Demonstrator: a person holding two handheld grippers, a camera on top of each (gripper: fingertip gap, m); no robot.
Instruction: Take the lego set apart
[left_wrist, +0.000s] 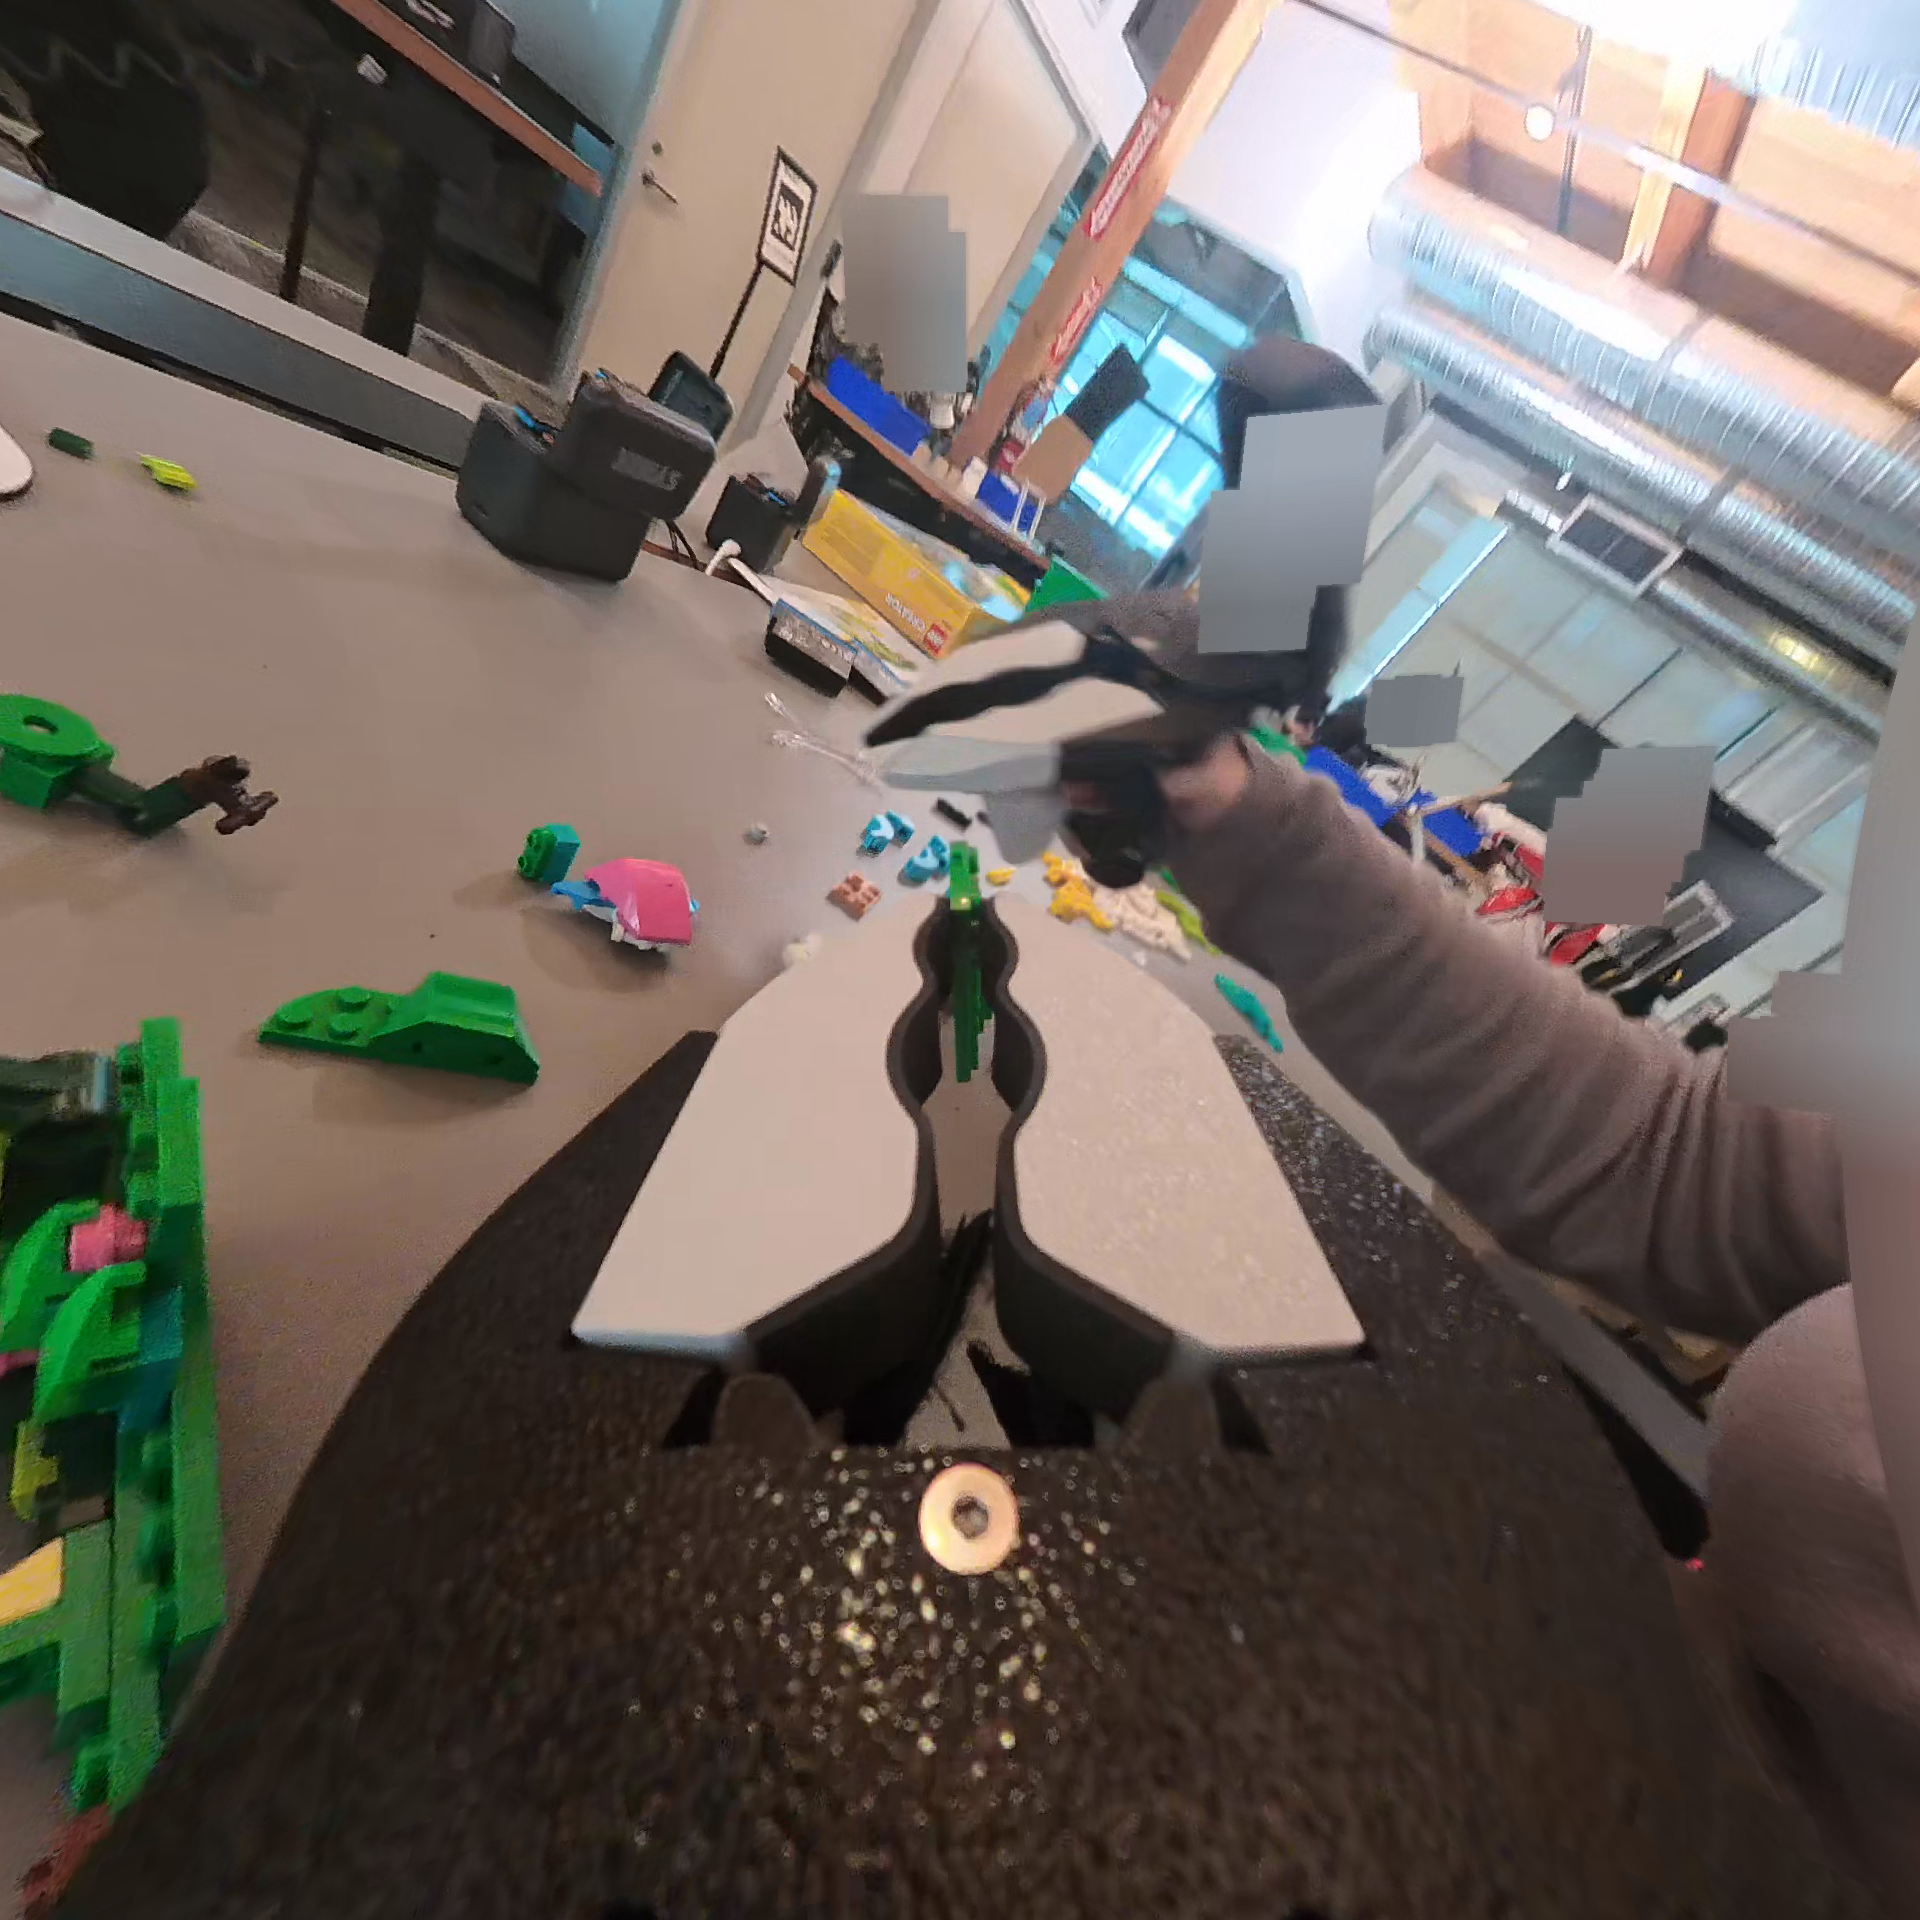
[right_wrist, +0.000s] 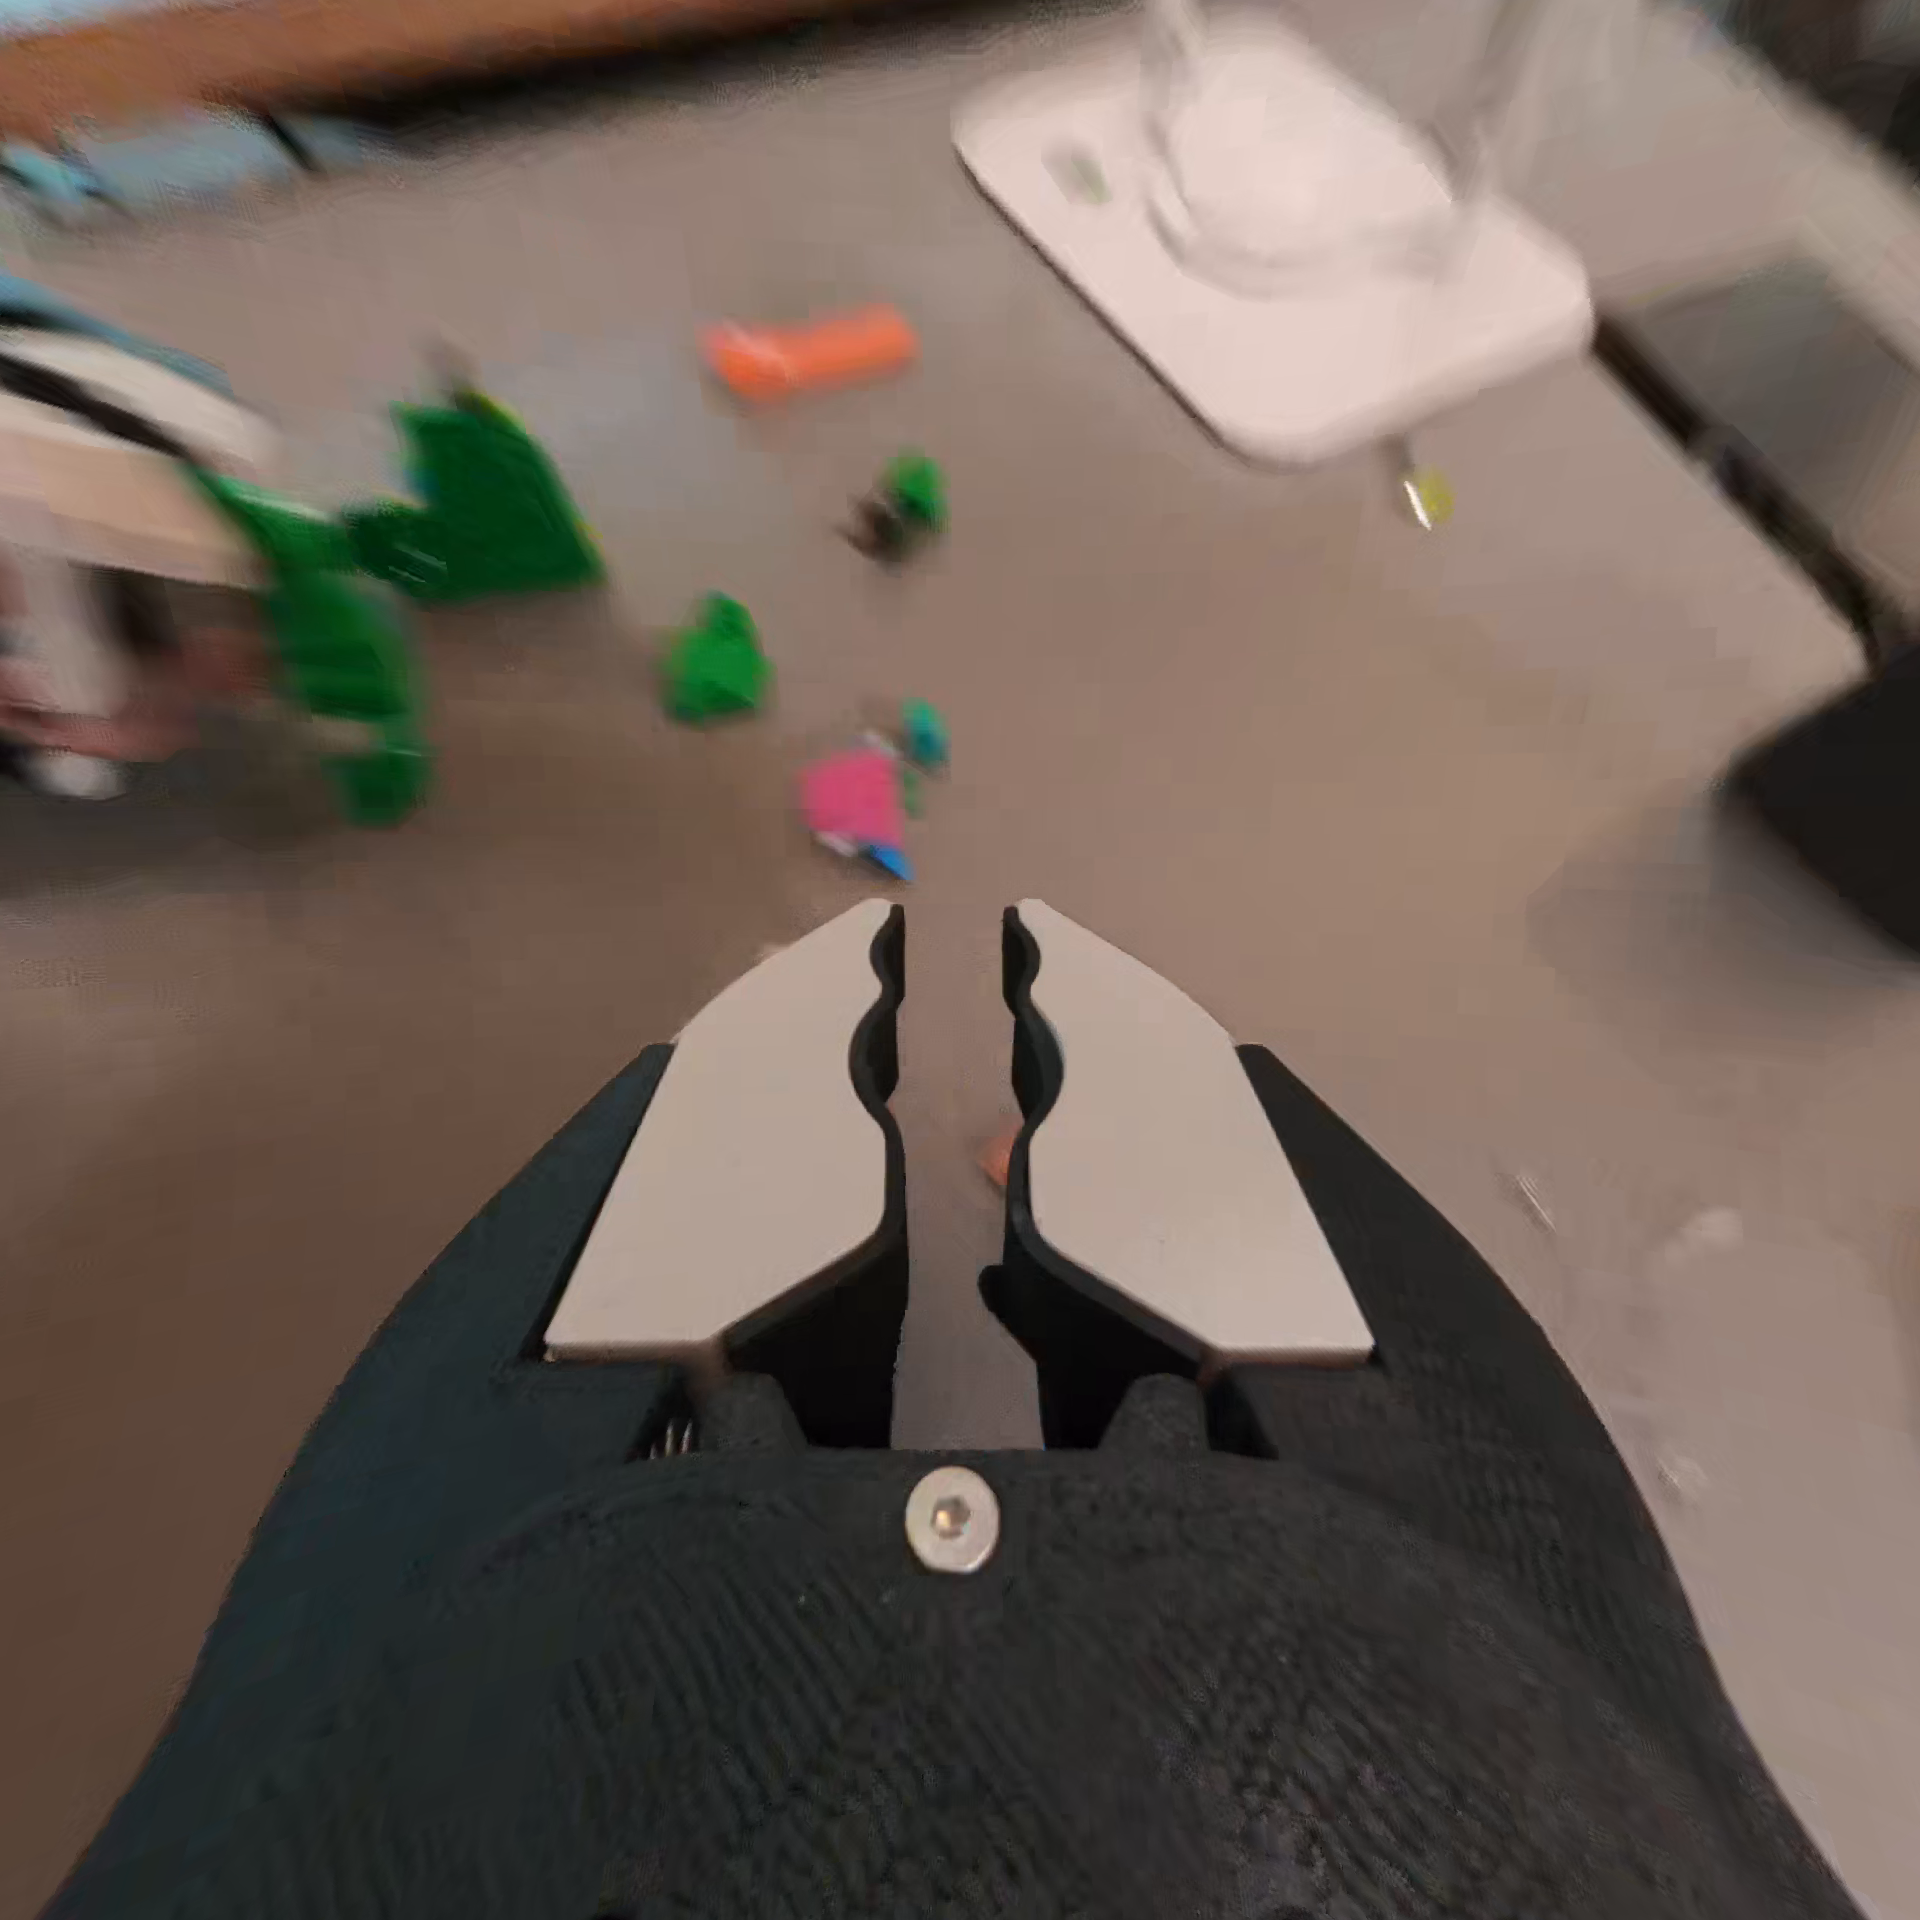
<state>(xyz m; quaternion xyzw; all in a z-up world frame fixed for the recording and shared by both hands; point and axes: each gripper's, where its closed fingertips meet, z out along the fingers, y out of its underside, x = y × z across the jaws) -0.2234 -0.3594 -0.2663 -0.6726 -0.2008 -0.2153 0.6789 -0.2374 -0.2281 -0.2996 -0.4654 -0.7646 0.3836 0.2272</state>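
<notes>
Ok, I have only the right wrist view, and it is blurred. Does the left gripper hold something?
Observer: Yes, the left gripper is shut on a thin green piece.
Operator: Where is my right gripper, seen from there?
Observer: The right gripper is in the air, above small yellow and white pieces on the grey table.
Operator: Is any box there?
Observer: A yellow box lies at the table's far side.
</notes>
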